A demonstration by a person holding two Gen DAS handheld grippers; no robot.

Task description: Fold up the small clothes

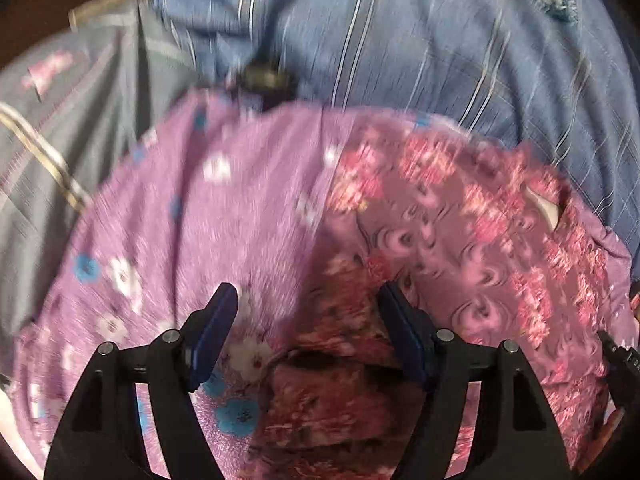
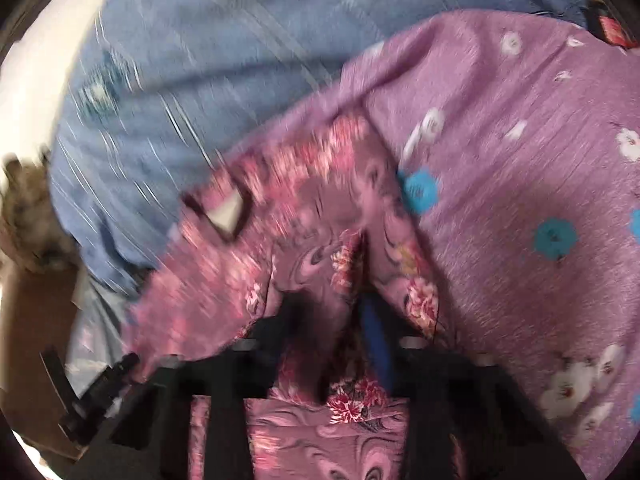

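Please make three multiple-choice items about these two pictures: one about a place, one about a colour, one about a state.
1. What lies under the two floral cloths?
A. a blue striped cloth
B. a green towel
C. a bare wooden board

2. What colour are the pads on the left gripper's fingers?
A. yellow
B. blue
C. white

3. How is the right gripper?
A. open above the cloth
B. shut on nothing
C. shut on the pink floral cloth

Answers:
1 A: the blue striped cloth spreads behind them.
2 B: the left gripper shows blue pads.
3 C: the right gripper pinches a fold of the pink floral cloth.
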